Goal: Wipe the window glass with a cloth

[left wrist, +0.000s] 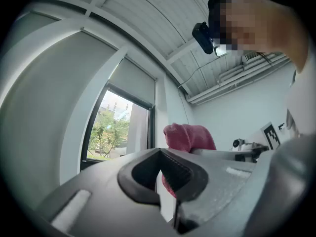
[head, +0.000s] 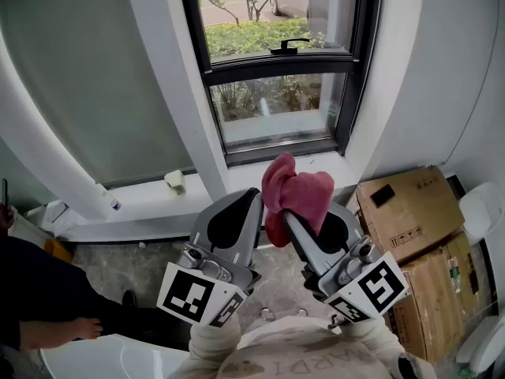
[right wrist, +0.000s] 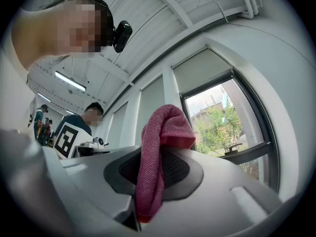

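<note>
Pinching a bunched pink cloth [head: 298,189] of fine ribbed weave, the right gripper [head: 309,235] holds it up before the white sill, below the dark-framed window glass [head: 272,105]. The cloth mounds above the jaws, and a tail hangs down between them. The left gripper [head: 235,219], smooth grey plastic with black ridged pads, has its jaws pressed together on nothing, just beside the cloth. At the right stand brown cardboard boxes [head: 404,205], the top one's flaps closed and its contents hidden.
</note>
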Demonstrator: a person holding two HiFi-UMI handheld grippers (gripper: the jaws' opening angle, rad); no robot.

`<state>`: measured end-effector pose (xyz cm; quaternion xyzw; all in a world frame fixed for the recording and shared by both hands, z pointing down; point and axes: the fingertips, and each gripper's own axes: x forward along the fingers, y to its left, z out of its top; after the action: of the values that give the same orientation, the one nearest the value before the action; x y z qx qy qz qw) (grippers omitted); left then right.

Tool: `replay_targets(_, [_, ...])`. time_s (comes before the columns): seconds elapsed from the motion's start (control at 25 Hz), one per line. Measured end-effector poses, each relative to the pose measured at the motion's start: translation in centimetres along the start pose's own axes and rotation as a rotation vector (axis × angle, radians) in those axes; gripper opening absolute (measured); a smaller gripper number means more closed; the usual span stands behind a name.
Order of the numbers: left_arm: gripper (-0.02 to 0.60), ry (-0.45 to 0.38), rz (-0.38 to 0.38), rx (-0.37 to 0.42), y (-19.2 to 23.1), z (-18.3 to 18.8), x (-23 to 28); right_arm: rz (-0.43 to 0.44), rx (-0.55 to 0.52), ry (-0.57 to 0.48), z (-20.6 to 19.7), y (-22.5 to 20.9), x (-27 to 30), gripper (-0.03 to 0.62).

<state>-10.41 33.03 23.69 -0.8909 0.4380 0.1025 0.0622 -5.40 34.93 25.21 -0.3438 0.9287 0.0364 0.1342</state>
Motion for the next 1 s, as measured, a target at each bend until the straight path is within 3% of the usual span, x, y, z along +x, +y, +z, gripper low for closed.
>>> replay_targets(0.52, [0.0, 0.009, -0.009, 0.004, 2.1, -0.1, -1.9, -0.01, 0.015, -0.005, -1.0, 2.0, 2.0, 0.092])
replay_targets(0.76, [0.0, -0.015, -0.049, -0.016, 3.3, -0.2, -2.6, -0.08, -0.06, -0.011, -1.2, 2.2, 2.8, 0.094])
replay_targets(1.0, [0.0, -0.042, -0.095, -0.021, 3.5, -0.3, -0.1, -0.137, -0.088, -0.024, -0.4, -0.5, 2.3, 0.094])
